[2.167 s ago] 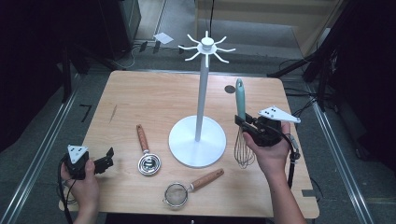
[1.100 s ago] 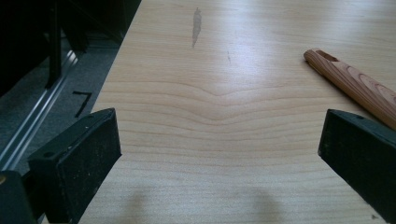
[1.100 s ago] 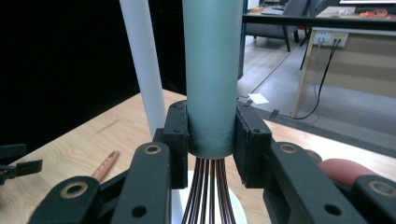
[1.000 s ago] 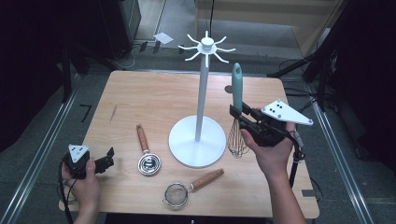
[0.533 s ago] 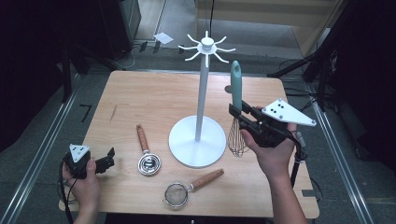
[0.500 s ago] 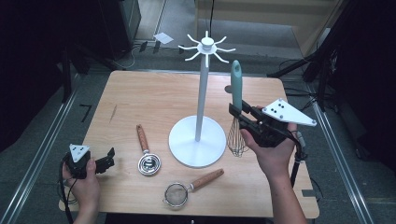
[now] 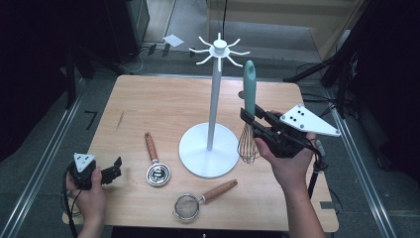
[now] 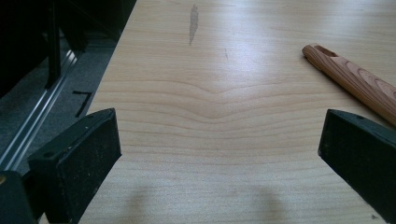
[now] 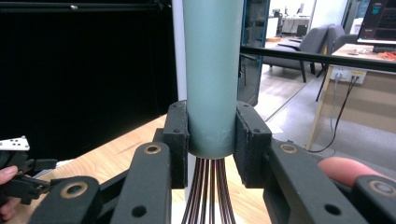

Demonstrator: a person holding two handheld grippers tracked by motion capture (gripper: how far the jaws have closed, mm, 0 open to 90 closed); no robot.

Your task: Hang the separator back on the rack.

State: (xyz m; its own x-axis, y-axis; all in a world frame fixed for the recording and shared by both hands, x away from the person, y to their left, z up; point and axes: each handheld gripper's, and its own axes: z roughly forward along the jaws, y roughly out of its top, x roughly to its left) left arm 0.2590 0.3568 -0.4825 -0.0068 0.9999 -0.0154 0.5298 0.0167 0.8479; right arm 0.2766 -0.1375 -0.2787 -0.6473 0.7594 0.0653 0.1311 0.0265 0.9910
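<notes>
A: Starting at nine o'clock on the bench (image 7: 148, 104), what's the left gripper (image 7: 110, 172) doing?

B: Resting low near the edge, jaws spread, nothing between them. Right of it lie a measuring spoon (image 7: 155, 163) and a small strainer (image 7: 200, 198), both unhung.

A: And the stand?

B: The white hook stand (image 7: 214, 99) is bare. At three o'clock of it, the right gripper (image 7: 253, 120) has its jaws pinching the whisk (image 7: 248, 114) by its teal handle, upright, wires hanging down. Lifting looks done; hooking it remains.
</notes>
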